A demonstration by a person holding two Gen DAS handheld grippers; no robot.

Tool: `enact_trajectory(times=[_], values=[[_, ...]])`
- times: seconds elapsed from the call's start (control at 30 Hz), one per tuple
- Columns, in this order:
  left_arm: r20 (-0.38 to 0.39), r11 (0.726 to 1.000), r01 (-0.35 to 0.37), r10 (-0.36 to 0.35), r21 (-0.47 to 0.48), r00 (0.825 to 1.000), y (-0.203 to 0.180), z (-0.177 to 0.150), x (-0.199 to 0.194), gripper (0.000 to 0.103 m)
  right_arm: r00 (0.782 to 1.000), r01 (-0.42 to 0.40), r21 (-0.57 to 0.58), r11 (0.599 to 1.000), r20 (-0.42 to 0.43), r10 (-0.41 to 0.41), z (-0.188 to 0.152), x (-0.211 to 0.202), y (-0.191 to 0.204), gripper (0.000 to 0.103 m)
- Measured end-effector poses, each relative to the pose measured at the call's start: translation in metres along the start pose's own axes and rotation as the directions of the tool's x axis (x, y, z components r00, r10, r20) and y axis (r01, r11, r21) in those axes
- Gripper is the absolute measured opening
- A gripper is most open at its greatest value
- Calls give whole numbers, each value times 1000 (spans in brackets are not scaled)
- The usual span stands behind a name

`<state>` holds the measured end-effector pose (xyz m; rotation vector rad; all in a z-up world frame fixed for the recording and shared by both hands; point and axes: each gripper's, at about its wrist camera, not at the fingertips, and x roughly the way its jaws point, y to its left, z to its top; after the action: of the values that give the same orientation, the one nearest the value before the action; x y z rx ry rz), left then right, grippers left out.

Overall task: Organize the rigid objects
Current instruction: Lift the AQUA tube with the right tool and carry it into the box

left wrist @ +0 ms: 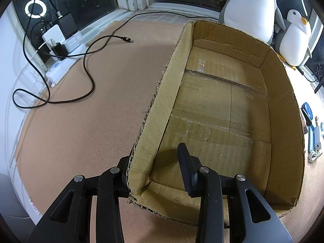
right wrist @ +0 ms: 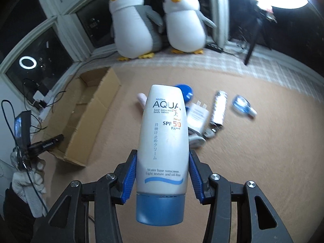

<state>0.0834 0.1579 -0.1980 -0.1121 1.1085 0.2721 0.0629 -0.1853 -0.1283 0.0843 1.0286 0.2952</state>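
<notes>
Cork-brown matting covers the floor, and at far left in the left wrist view a white power strip sits by the window with black cables looping out across the mat. Just right of that, the left gripper straddles the near left wall of an open cardboard box: one finger stands outside the wall, the other inside, with the jaws clamped on the cardboard. The box has a taped, bare bottom, and beyond its far rim stand two plush penguins. In the right wrist view the same box lies at left on the mat, with a gloved hand at the left edge. At the middle, the right gripper has its blue pads pressed to both sides of a white sunscreen tube, held off the mat with its blue cap toward the camera. Behind and to the right of the tube lie a blue lid, a white charger, a slim white tube and a small blue bottle, near each other on the mat.
</notes>
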Motion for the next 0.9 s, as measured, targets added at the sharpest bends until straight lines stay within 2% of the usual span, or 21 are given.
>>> enact_trajectory(times=[0.3,0.67,0.9], values=[[4,1000,5,-5,0,1000,1,0,1,36,997,-61,-156,986,33,67,40,16,76,44],[10,1000,10,-9,-3,1000,1,0,1,36,991,-128,-295,947,-14,129,63,61,161,44],[9,1000,11,-11,-5,1000,0,0,1,36,990,-142,-344,928,-49,133,68,89,193,44]])
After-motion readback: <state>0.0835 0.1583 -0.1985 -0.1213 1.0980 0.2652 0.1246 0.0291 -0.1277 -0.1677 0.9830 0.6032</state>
